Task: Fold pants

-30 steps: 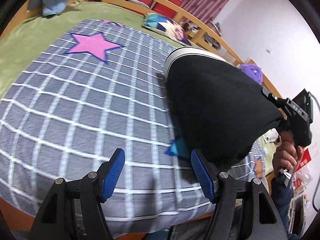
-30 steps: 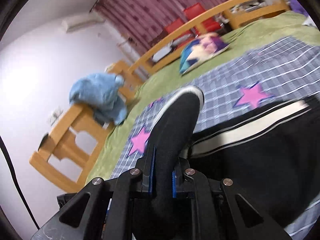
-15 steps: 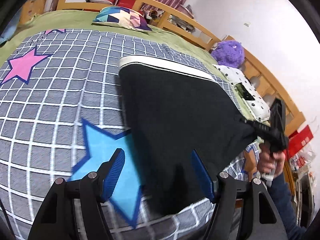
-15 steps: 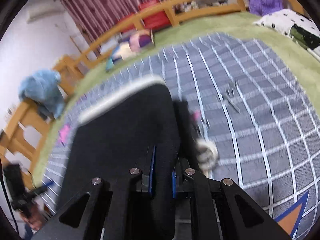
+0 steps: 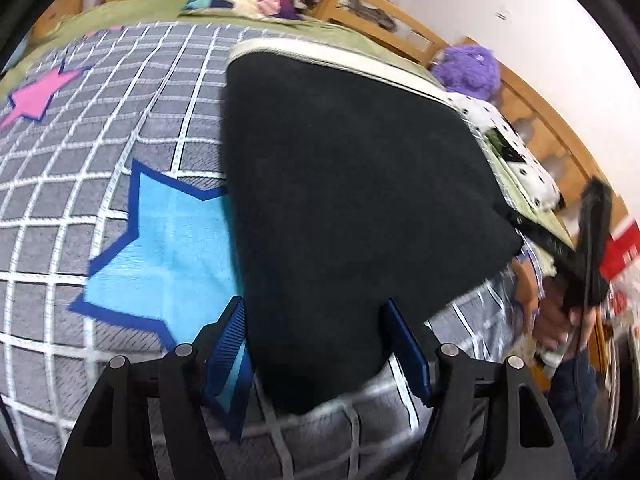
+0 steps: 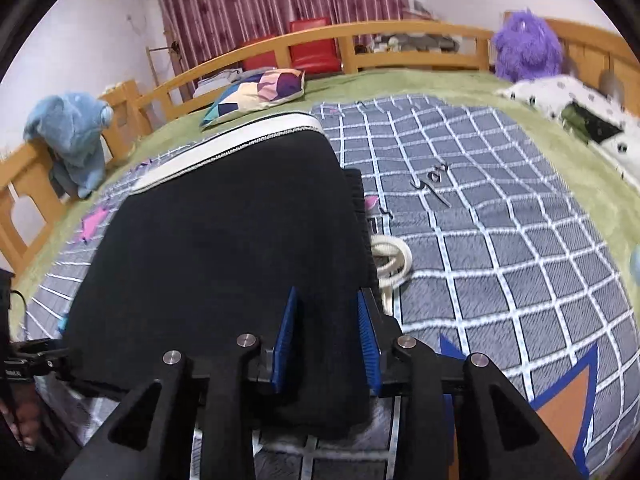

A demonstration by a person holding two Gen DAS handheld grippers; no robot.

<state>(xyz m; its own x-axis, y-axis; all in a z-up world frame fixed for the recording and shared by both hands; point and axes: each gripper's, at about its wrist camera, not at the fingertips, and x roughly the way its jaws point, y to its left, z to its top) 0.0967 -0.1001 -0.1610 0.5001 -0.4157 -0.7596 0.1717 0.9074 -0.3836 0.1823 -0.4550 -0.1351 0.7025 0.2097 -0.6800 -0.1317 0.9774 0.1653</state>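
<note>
Folded black pants (image 6: 216, 240) lie flat on a grey checked blanket (image 6: 500, 240), white waistband toward the far rail. Right gripper (image 6: 326, 336) angles down over the near edge, its jaws just opened, blue pads apart w/ cloth between, not pressing. Left gripper (image 5: 316, 356) tilts down at the near corner, fingers wide apart, straddling fabric w/o clamping.

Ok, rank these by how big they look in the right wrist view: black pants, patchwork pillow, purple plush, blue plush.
1. black pants, by far
2. patchwork pillow
3. blue plush and purple plush: look alike, so unranked; nearness to the camera may skew all of this.
</note>
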